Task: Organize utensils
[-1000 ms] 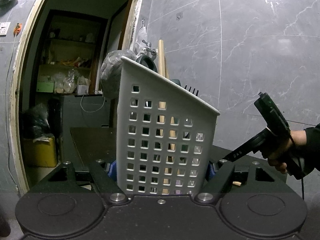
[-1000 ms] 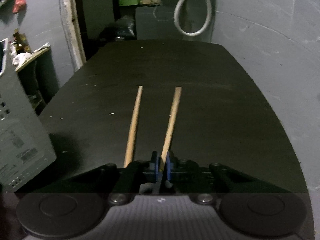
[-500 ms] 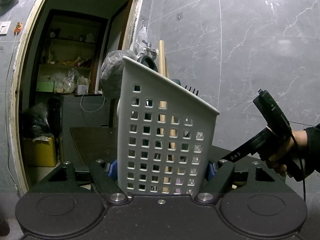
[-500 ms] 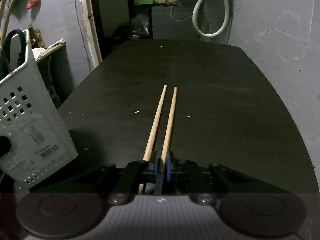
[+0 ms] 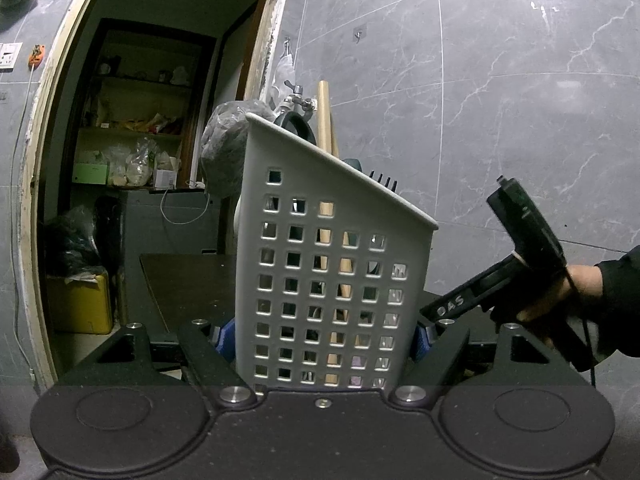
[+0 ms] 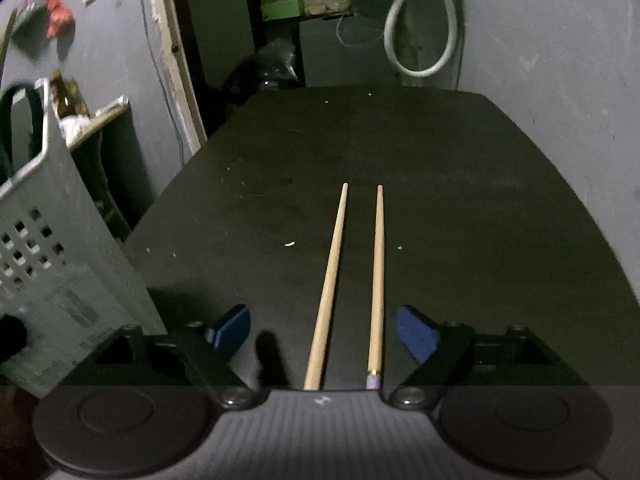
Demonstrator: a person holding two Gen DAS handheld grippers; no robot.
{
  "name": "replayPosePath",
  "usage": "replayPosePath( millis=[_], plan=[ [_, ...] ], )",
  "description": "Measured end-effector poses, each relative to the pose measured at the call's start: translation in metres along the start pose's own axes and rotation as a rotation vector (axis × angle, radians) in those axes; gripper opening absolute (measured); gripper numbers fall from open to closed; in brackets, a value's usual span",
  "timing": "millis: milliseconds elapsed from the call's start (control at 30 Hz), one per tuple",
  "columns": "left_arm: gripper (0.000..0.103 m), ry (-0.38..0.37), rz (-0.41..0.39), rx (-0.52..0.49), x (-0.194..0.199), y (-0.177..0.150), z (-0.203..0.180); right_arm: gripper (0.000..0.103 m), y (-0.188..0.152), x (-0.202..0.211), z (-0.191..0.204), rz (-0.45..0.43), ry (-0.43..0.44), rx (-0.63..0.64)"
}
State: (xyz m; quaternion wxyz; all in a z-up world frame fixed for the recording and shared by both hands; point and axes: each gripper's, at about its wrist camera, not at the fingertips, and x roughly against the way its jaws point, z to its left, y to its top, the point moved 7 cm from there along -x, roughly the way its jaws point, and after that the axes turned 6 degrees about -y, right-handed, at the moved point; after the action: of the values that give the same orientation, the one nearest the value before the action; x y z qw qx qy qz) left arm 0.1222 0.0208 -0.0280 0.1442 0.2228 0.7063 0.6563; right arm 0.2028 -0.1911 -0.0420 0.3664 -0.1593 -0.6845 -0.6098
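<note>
Our left tool is clamped on the white perforated utensil basket, its blue pads pressing the basket's two side walls low down. The basket tilts, its rim sloping down to the right, and a wooden handle, a dark loop and some black tines stick up above that rim. Behind it rises a grey tiled wall, with an open doorway on the left.

Our right tool has just been opening, and its jaws now stand wide apart. The two wooden chopsticks lie between the blue pads without touching either one. They rest on the dark counter nearly parallel, with a small gap between them, thin ends pointing away from us. The right-hand stick shows a pale lilac cap with a gold band at its near end.

In the right wrist view the basket sits at the counter's left side, well apart from the chopsticks. The counter beyond the stick tips is bare apart from a few pale crumbs, and runs to a far edge below a looped grey hose. To the right the counter's edge curves off close to the wall.

In the left wrist view, our right hand grips the handle of the right tool beside the basket.
</note>
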Motion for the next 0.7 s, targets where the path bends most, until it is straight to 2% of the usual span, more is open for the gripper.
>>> replayPosePath(
  millis=[67, 133, 200, 233, 300, 433, 500, 700],
  plan=[
    [0.078, 0.0, -0.001, 0.0, 0.0002, -0.0005, -0.0002, 0.084, -0.0008, -0.003, 0.0037, 0.006, -0.014, 0.023],
    [0.078, 0.0, 0.0, 0.001, 0.0002, -0.0006, -0.0004, 0.075, -0.0023, -0.0053, 0.0069, 0.014, -0.02, 0.033],
    [0.078, -0.001, -0.001, 0.001, 0.0003, -0.0003, -0.0003, 0.058, -0.0023, -0.0048, 0.0079, 0.002, -0.037, 0.042],
    [0.078, -0.001, -0.001, 0.001, 0.0, -0.0005, -0.0009, 0.053, -0.0022, -0.0044, 0.0079, -0.001, -0.041, 0.043],
    [0.078, -0.001, 0.0, 0.001, 0.0003, -0.0004, -0.0004, 0.038, -0.0017, -0.0037, 0.0061, -0.002, -0.039, 0.031],
    [0.078, -0.001, 0.0, 0.001, -0.0001, -0.0006, -0.0009, 0.019, -0.0034, -0.0026, 0.0061, -0.003, -0.048, 0.04],
    [0.078, -0.001, 0.0, 0.001, 0.0003, -0.0005, -0.0003, 0.016, -0.0054, -0.0004, 0.0063, -0.003, -0.05, 0.058],
    [0.078, 0.001, 0.001, 0.0, 0.0004, -0.0009, -0.0005, 0.017, -0.0055, 0.0032, 0.008, 0.015, -0.049, 0.087]
  ],
)
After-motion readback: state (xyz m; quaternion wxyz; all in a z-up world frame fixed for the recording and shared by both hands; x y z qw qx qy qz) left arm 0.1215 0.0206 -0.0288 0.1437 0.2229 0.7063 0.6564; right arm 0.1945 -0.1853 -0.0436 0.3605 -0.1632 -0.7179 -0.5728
